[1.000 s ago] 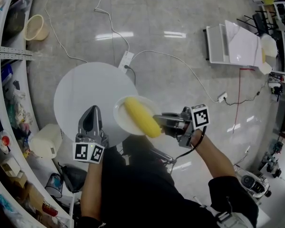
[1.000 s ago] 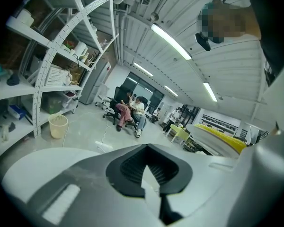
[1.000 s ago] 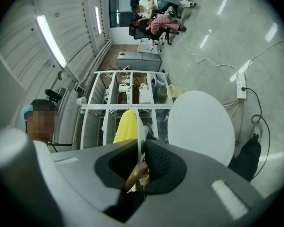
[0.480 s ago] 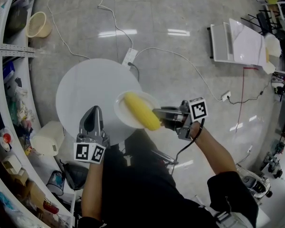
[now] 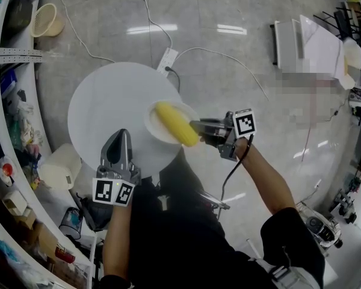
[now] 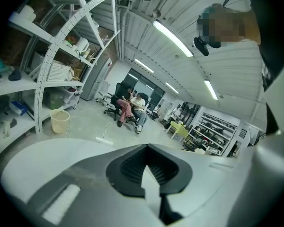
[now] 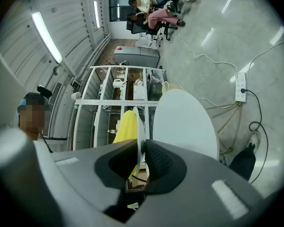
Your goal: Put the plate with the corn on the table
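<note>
Right hand-held gripper holds a white plate carrying yellow corn over the right edge of a round white worktop.

Its jaws are narrow and pinch the plate's rim; whether the plate touches the top cannot be told. Bare white surface spreads to the plate's left. The left hand-held gripper, jaws together and empty, hovers over the near edge. Each gripper's cube bears square black-and-white markers. A power strip and cables lie on the floor just beyond the far edge.
</note>
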Demonstrator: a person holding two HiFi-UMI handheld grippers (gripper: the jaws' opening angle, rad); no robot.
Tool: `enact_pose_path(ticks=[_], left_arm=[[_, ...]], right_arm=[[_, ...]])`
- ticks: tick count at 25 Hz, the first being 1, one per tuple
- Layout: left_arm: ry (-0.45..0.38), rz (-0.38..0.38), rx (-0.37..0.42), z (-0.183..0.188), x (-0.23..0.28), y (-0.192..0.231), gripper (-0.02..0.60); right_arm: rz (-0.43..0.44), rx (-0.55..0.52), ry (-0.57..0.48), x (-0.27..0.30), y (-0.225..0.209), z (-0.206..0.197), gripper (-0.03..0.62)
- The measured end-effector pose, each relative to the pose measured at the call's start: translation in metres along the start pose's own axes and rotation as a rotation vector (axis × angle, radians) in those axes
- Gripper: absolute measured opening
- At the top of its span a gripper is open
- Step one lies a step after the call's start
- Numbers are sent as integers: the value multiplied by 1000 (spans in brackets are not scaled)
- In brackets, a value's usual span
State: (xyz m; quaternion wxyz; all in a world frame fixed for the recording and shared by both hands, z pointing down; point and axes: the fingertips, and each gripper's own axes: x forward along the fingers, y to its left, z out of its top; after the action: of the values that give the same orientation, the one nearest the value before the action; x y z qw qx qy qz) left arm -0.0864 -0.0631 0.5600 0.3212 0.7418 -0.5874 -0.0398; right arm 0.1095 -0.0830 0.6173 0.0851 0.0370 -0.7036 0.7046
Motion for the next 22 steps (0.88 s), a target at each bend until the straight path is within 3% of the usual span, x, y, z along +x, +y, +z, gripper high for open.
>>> enact_pose_path(ticks=[11, 22], left_arm=[[8, 23, 9, -11, -1, 2, 5], [4, 29, -7, -20, 4, 2, 5]], right_arm=[[-24, -15, 45, 18, -60, 4, 48], [-37, -23, 39, 32, -90, 13, 47]])
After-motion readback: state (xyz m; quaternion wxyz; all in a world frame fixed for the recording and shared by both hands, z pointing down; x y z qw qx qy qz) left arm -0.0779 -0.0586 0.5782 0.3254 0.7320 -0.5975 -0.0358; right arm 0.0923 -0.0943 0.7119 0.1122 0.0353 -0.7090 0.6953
